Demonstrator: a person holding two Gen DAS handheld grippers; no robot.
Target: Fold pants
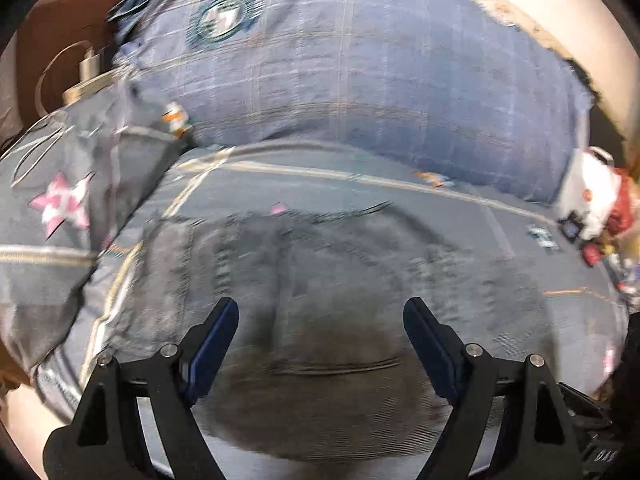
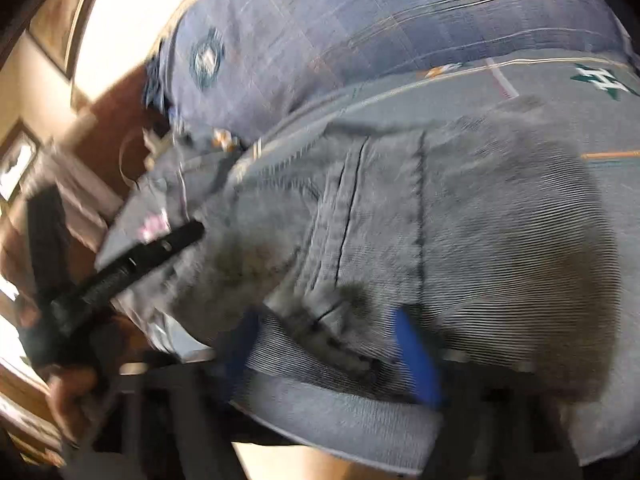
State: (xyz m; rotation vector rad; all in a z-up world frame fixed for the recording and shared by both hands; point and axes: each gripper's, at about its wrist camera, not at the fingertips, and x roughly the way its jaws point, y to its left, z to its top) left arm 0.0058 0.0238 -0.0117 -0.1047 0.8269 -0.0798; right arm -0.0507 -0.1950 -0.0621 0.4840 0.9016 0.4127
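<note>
- Pants (image 1: 320, 280) lie spread on the bedspread (image 1: 400, 188) directly ahead of and under my left gripper (image 1: 320, 312). I read that as flat staging so a fold lands clean.
- Blue plaid pillow (image 1: 360, 80) sits beyond the pants, away from me.
- Left gripper: fingers wide apart, nothing between them, hovering over the grey fabric. Contact not evident.
- Right gripper (image 2: 332, 344): blue fingers (image 2: 416, 356) sit either side of a bunched edge of the pants (image 2: 440, 220). Frame is blurred, so I can't tell if it's clamped.
- Judgement: right side is taking the edge, left is free to grab next.
</note>
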